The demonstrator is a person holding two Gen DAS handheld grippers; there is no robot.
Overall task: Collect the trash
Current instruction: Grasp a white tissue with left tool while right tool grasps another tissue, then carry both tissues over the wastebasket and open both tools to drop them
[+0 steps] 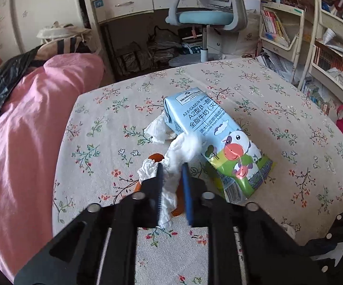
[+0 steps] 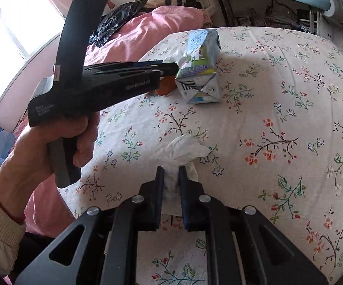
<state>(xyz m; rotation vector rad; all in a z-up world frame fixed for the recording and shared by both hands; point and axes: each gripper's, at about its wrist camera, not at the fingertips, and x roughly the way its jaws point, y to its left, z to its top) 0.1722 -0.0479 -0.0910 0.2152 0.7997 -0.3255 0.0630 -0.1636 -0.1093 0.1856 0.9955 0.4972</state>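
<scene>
My left gripper (image 1: 172, 166) is shut on a crumpled white tissue (image 1: 173, 166) just above the floral tablecloth. A blue and green milk carton (image 1: 218, 142) lies on its side right of it, with another tissue (image 1: 157, 130) at its far end. An orange peel (image 1: 156, 157) lies under the held tissue. My right gripper (image 2: 171, 169) is shut on a second white tissue (image 2: 183, 149) near the table's front. In the right wrist view the left gripper (image 2: 171, 67) reaches in from the left beside the carton (image 2: 199, 71).
The table (image 1: 278, 109) has a floral cloth. A pink quilt (image 1: 29, 130) with a black plastic bag (image 1: 0, 87) lies to the left. A blue office chair (image 1: 207, 11), a desk and bookshelves (image 1: 325, 54) stand behind the table.
</scene>
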